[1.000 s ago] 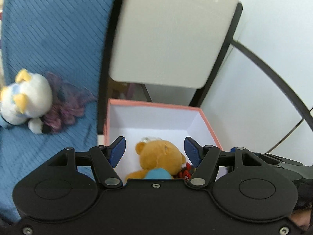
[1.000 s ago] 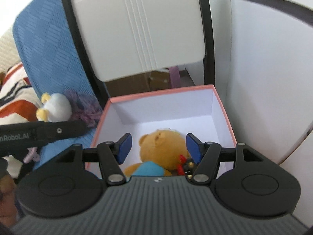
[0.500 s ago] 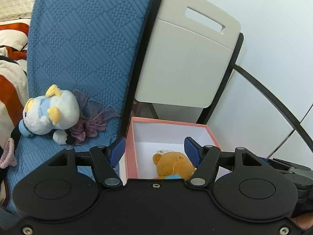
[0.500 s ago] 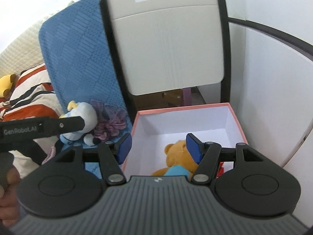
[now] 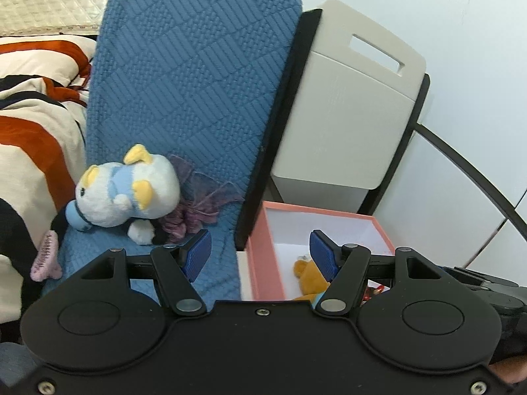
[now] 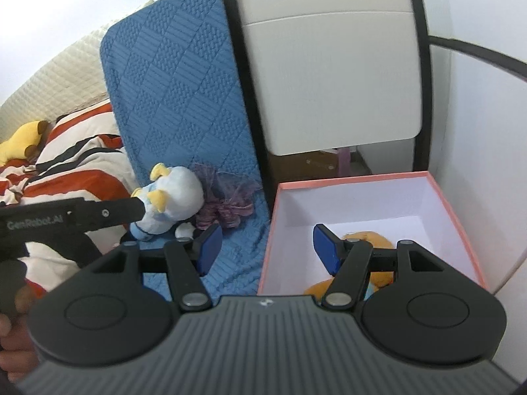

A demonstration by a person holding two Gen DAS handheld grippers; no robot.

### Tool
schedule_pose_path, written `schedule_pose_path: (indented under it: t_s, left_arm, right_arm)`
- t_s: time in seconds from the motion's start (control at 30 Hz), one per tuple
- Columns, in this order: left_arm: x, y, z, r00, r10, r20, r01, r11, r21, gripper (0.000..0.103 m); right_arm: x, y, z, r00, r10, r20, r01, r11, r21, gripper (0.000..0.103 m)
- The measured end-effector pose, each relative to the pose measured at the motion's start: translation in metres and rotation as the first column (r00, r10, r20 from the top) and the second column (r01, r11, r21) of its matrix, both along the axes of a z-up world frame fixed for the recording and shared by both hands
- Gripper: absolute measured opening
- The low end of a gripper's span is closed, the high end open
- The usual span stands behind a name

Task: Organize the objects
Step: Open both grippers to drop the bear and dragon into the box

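the pink box (image 6: 369, 177) sits at the lower right of the right wrist view, open, with an orange teddy bear (image 6: 365, 240) already lying on its white floor — so part of the tidying looks done. something small and red (image 5: 375, 291) shows beside the bear in the left wrist view, too hidden to name.

still outside the box, at the left centre of both views, a white and blue plush (image 5: 128, 191) lies on the blue quilted cushion (image 5: 197, 75), touching a purple frilly scrunchie (image 5: 197, 204). a pink hair claw (image 5: 46, 256) rests at the cushion's lower left edge. a yellow plush (image 6: 19, 141) lies far off at the left edge on the striped blanket (image 6: 66, 171); whether it belongs to the job i cannot tell.

the left gripper (image 5: 260, 256) is spread wide and empty, straddling the box's near wall. the right gripper (image 6: 266, 247) is likewise wide apart, holding nothing.

by my reckoning the plush, scrunchie and claw remain — roughly the larger share of the work.
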State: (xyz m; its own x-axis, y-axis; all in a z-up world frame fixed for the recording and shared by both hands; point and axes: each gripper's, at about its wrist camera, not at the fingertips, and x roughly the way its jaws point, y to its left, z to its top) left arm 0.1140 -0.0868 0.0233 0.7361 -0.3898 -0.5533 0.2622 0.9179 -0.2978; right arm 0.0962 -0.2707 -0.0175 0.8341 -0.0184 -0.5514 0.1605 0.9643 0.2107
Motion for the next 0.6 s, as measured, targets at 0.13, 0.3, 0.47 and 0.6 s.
schedule_pose_path:
  t_s: [0.13, 0.3, 0.47, 0.6]
  left_arm:
    - [0.000, 0.016, -0.004, 1.000, 0.016, 0.009, -0.016, 1.000, 0.009, 0.064]
    - [-0.002, 0.039, -0.012, 1.000, 0.026, 0.014, -0.026, 1.000, -0.003, 0.064]
    - [-0.003, 0.060, -0.017, 0.999, 0.041, 0.016, -0.041, 0.999, 0.003, 0.064]
    - [-0.003, 0.081, -0.020, 0.997, 0.077, 0.018, -0.077, 0.997, 0.004, 0.062]
  right_arm:
    - [0.005, 0.013, -0.006, 1.000, 0.007, 0.004, -0.007, 1.000, -0.007, 0.064]
    - [0.010, 0.029, -0.012, 1.000, 0.016, 0.009, -0.016, 1.000, -0.016, 0.064]
    - [0.014, 0.045, -0.020, 1.000, 0.018, 0.000, -0.018, 1.000, -0.013, 0.064]
    - [0.019, 0.058, -0.026, 0.999, 0.033, -0.011, -0.033, 0.999, -0.003, 0.064]
